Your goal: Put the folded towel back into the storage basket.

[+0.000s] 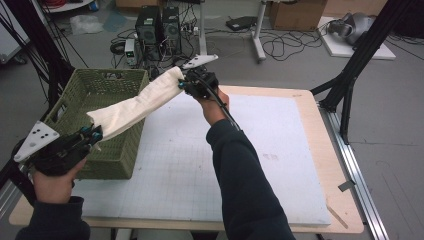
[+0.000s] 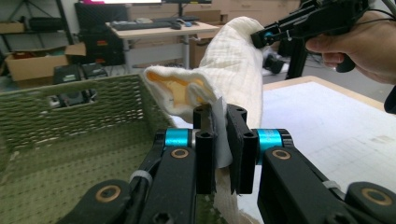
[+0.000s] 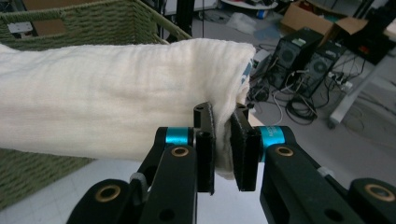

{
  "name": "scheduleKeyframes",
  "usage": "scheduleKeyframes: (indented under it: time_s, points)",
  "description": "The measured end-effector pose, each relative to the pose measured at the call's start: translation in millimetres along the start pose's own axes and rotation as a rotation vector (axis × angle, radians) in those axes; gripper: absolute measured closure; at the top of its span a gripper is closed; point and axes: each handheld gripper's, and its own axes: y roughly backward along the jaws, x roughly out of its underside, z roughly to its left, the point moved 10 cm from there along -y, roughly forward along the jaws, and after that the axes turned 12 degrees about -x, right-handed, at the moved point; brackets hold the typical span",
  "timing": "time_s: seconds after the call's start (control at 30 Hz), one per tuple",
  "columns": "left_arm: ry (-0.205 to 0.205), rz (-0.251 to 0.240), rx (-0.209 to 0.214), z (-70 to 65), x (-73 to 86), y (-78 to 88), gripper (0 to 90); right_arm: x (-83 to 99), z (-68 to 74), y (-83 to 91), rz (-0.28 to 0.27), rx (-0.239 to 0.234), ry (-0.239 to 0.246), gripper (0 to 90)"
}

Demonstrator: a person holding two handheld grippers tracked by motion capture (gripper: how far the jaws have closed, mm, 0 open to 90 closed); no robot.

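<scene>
I have the cream cloth [image 1: 137, 103] clamped at each end, left hand-held gripper [image 1: 89, 135] and right hand-held gripper [image 1: 186, 84], stretched in the air over the green basket [image 1: 75, 97], so next I judge it wants lowering inside.

basket's [image 1: 107, 95] far-left corner behind dark frame, cloth [image 1: 137, 105] covering its rim

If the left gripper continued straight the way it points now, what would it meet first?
Probably the cloth it already pinches: the left gripper points along it toward the right gripper at the far end. The basket lies off to the side. Depth is unclear.
</scene>
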Motion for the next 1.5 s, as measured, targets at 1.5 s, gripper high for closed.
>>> scheduleKeyframes:
  time_s: [1.5]
  points:
    - [0.039,0.046,-0.278,106.0,24.8,30.0,81.1,-70.6,65.2,-151.7,0.046,-0.105,0.074,81.8]
